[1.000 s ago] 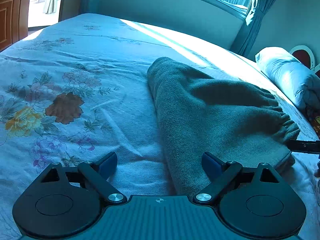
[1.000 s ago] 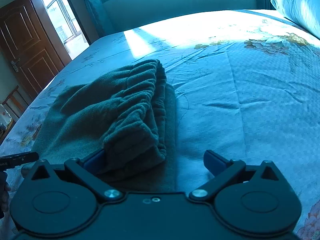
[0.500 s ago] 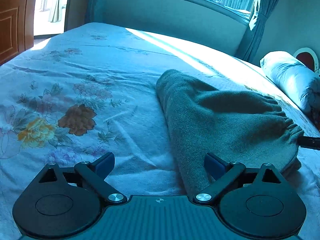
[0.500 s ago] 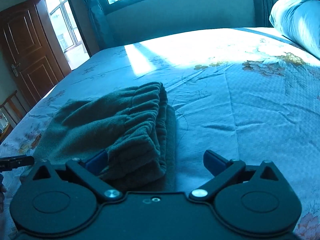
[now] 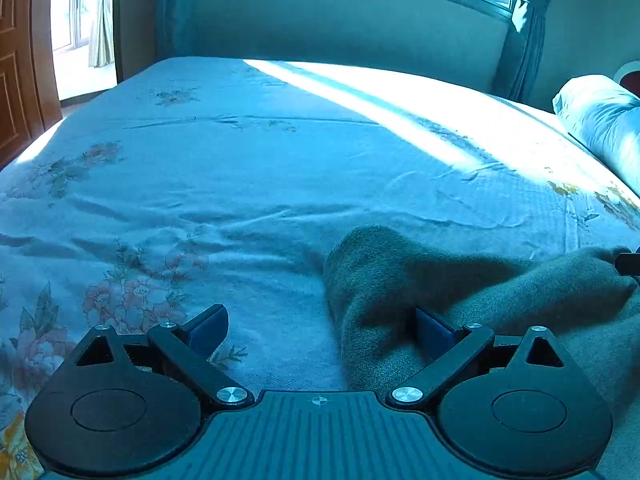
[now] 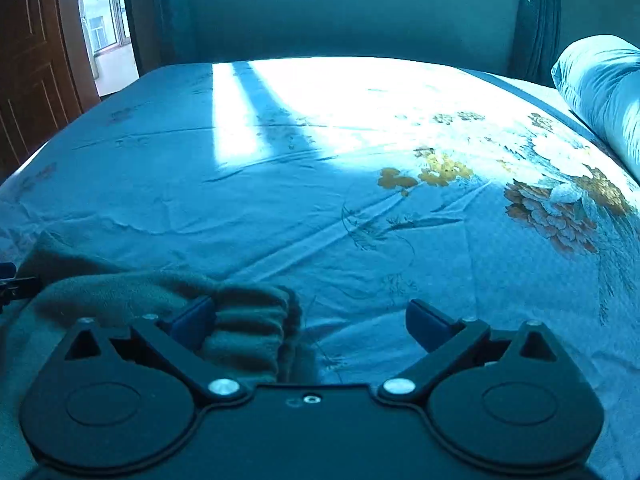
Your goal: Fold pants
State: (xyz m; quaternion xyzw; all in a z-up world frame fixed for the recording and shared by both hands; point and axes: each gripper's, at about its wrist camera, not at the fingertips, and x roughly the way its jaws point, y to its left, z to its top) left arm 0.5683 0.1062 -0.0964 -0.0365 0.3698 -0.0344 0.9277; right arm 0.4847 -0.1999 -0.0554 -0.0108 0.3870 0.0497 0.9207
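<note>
The pants (image 5: 460,292) lie bunched on the bed (image 5: 240,184), near its front edge and well apart from the pillow (image 5: 600,120). The left gripper (image 5: 320,328) has its fingers (image 5: 206,328) spread wide, one over the sheet and one over the pants' fold. The right gripper (image 6: 312,322) is likewise spread, its left finger touching the gathered waistband (image 6: 252,320).

Low over bed (image 5: 240,184) (shared), windowward
</note>
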